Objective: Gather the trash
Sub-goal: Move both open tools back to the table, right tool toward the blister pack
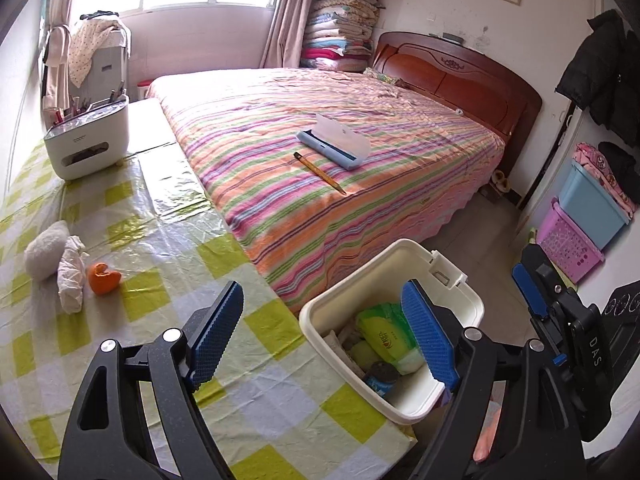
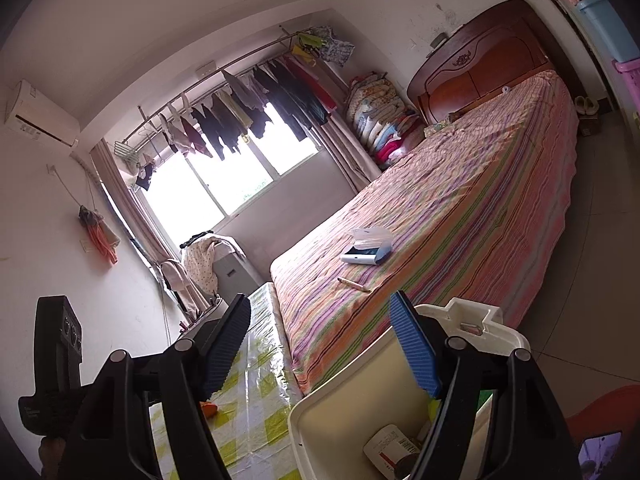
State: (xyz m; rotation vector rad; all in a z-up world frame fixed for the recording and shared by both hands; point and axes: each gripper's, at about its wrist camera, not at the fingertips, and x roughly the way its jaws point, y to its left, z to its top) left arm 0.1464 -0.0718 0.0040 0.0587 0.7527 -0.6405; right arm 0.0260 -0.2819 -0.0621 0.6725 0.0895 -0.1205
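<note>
Orange peel (image 1: 103,278) left of tool (image 1: 324,338)

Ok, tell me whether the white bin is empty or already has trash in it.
Not empty. The white bin already holds a green tissue pack and a small can.

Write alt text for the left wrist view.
The open, empty left gripper hangs over a table edge beside a white bin already holding wrappers. An orange peel and crumpled tissue lie on the checked tablecloth; a striped bed lies beyond.
</note>
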